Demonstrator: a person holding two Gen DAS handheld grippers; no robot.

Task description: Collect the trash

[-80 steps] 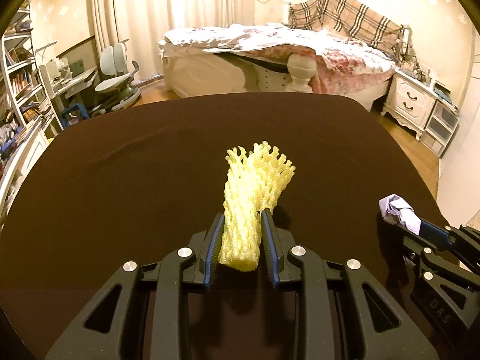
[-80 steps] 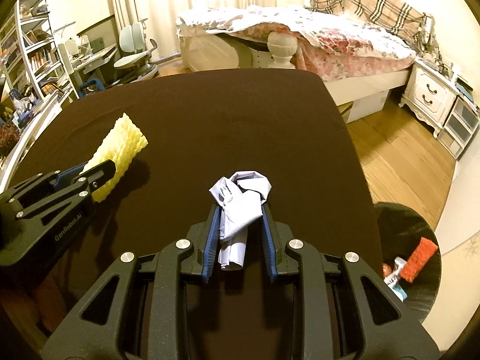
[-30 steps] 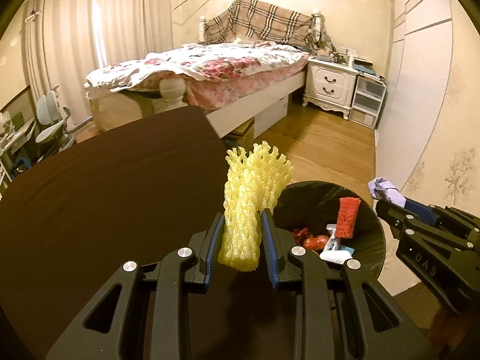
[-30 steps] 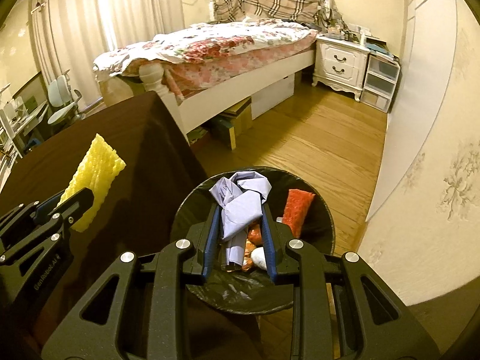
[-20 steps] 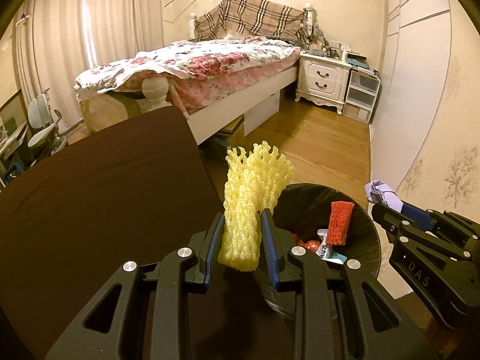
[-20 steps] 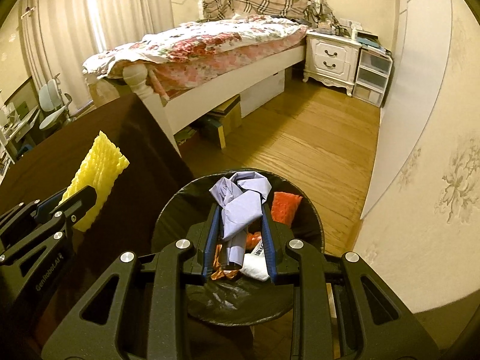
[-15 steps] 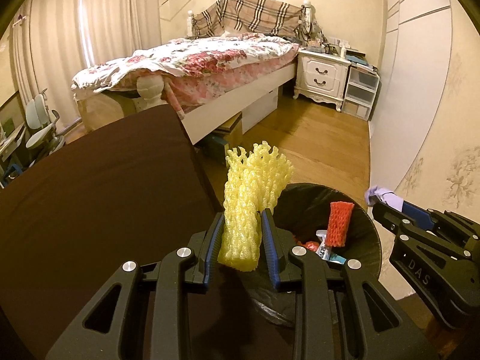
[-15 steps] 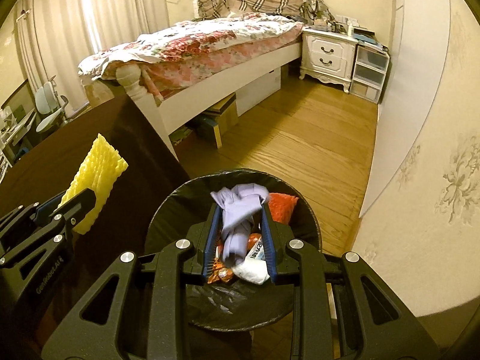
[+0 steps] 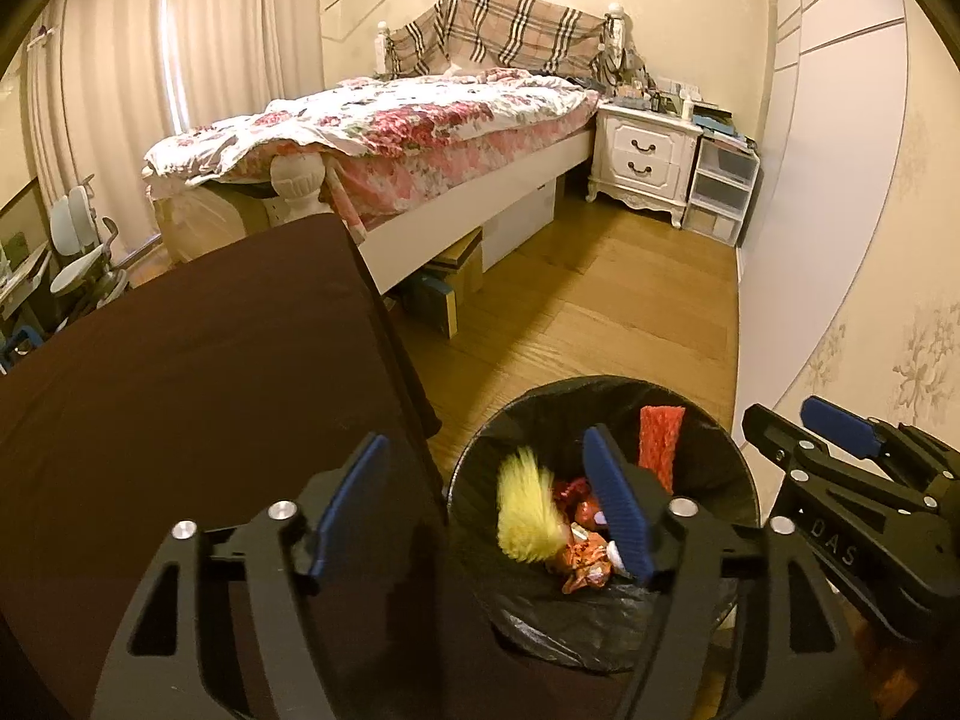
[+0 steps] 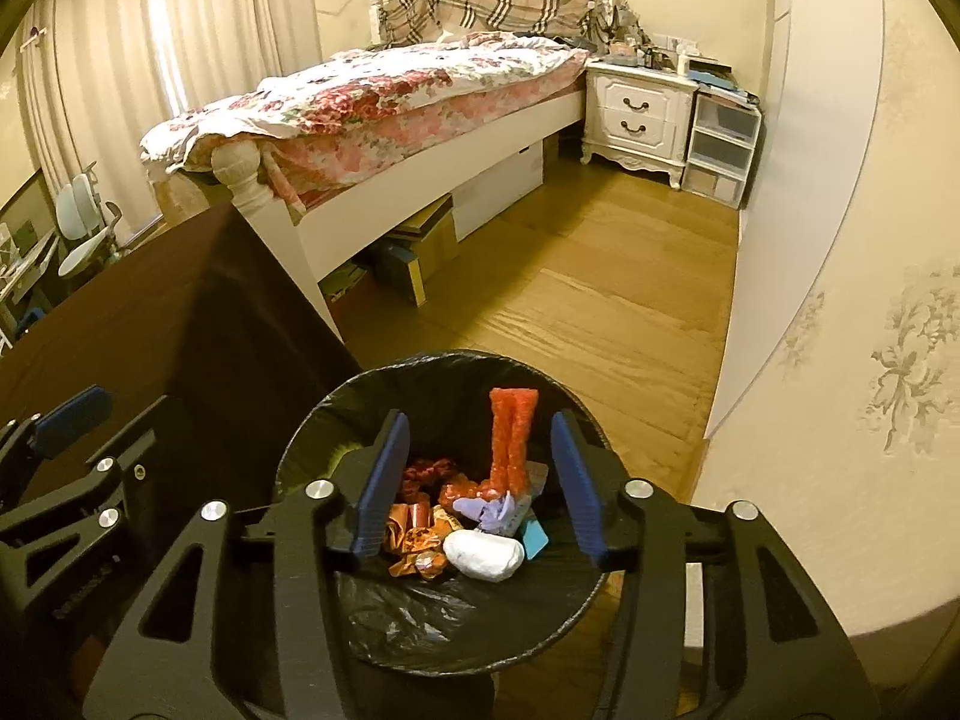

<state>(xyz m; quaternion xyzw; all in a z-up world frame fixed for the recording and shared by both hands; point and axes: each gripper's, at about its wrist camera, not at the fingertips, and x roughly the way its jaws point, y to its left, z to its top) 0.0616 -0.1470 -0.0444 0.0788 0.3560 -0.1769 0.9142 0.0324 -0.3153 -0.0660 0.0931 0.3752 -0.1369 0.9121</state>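
Observation:
My left gripper is open above the near edge of the black-lined trash bin. The yellow foam net is blurred and falling between its fingers into the bin. My right gripper is open over the same bin. The crumpled lilac paper lies in the bin among red wrappers, a white wad and an upright red foam net. The right gripper also shows at the right of the left wrist view, and the left gripper at the left of the right wrist view.
The dark brown table fills the left, its edge right beside the bin. A bed, a white nightstand and plastic drawers stand beyond on the wooden floor. A wall is close on the right.
Both grippers have opened over the bin. The lilac paper has dropped into the bin and the yellow foam net is falling from the left gripper.

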